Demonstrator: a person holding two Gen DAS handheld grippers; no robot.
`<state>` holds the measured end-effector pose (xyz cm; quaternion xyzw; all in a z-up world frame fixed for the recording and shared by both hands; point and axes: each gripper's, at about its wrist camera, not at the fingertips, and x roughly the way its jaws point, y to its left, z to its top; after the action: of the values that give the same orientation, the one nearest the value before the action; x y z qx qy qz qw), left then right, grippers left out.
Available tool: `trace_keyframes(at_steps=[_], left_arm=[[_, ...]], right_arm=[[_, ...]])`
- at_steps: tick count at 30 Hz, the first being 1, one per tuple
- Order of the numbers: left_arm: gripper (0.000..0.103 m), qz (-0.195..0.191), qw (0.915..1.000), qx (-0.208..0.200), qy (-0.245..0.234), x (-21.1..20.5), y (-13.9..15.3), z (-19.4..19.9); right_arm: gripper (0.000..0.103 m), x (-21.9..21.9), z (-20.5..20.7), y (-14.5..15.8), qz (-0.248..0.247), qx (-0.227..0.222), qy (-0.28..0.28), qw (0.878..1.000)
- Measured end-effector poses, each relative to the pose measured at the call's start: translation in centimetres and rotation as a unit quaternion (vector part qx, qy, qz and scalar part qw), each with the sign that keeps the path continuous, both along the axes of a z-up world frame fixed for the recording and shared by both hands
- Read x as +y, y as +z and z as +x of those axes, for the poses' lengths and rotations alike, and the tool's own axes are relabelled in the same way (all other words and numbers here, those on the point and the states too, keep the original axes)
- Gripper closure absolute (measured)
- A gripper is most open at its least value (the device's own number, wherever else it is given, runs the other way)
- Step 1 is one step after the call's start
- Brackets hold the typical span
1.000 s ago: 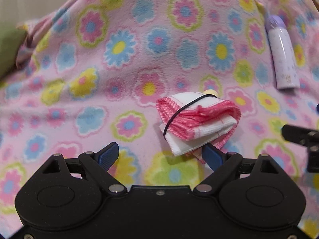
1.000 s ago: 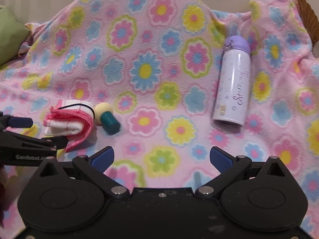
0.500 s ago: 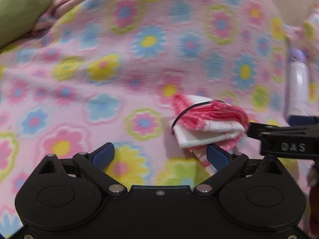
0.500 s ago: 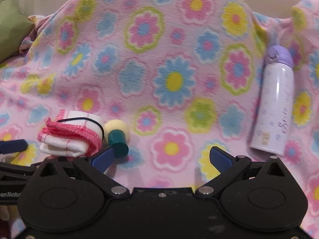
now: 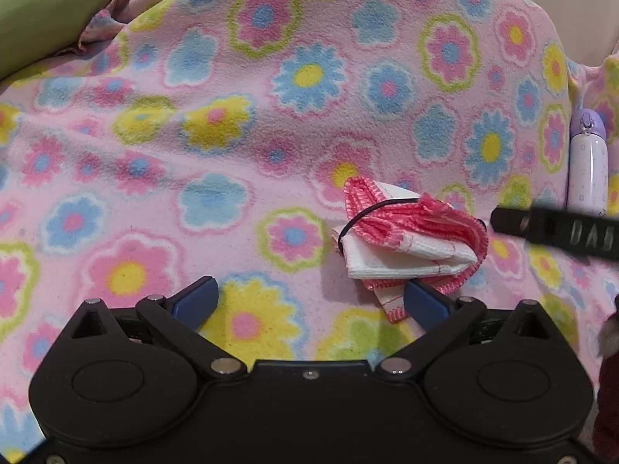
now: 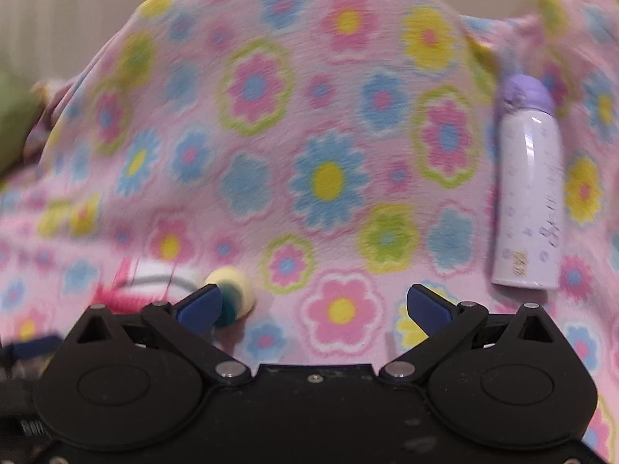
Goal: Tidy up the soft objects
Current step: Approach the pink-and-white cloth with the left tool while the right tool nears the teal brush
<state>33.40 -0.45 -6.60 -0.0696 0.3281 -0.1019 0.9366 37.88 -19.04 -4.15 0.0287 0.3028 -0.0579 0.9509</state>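
Note:
A folded pink-and-white cloth bundle (image 5: 410,239) with a black elastic band around it lies on the flowered blanket (image 5: 216,123). My left gripper (image 5: 309,299) sits just short of it, jaws opening wide, nothing between them; the cloth's loose lower corner rests by the right fingertip (image 5: 423,303). My right gripper (image 6: 313,301) stands open and empty over the blanket (image 6: 329,178). A small yellow-and-teal object (image 6: 232,290) lies beside its left fingertip (image 6: 201,303). The cloth bundle (image 6: 147,282) shows blurred further left. One black finger (image 5: 541,224) of the right gripper reaches in beside the cloth.
A lavender-capped white bottle (image 6: 528,201) lies on the blanket to the right, also at the far right edge as the bottle (image 5: 586,162). A green cushion (image 5: 46,11) sits at the back left. The blanket rises over a backrest behind.
The left jaws have widened and the left view has rolled, with the cloth still lying on the blanket. The right gripper has moved left, bringing the yellow-and-teal object beside its left finger.

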Motion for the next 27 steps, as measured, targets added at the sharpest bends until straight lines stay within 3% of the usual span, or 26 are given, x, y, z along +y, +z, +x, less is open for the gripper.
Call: trace_keyframes(at_steps=[3,7,12,17,21,25,27], left_arm=[[0.003,0.0,1.0,0.0,-0.001,0.1,0.0,0.0],[0.004,-0.001,1.0,-0.004,-0.008,0.1,0.0,-0.2],[0.005,-0.003,0.9997,-0.009,-0.021,0.0,0.0,-0.4],[0.005,-0.003,0.9997,-0.008,-0.023,0.0,0.0,-0.4],[0.005,-0.006,0.9997,-0.008,-0.022,0.1,0.0,-0.4],[0.004,-0.007,0.9997,-0.008,-0.02,0.2,0.0,-0.4],[0.004,-0.006,0.9997,-0.008,-0.02,0.1,0.0,-0.4]], right_arm=[[0.0,0.1,1.4,0.2,0.015,0.021,0.001,1.0],[0.001,2.1,3.6,-0.2,-0.027,0.046,0.023,0.998],[0.001,2.5,5.3,-1.3,-0.027,0.075,0.018,0.997],[0.001,1.9,4.4,-1.5,-0.02,0.083,0.032,0.996],[0.001,1.8,2.8,-1.8,-0.057,0.078,0.051,0.994],[0.002,1.4,1.7,-2.0,-0.129,0.059,-0.076,0.987],[0.003,1.1,1.3,-1.9,-0.108,0.05,-0.072,0.99]])
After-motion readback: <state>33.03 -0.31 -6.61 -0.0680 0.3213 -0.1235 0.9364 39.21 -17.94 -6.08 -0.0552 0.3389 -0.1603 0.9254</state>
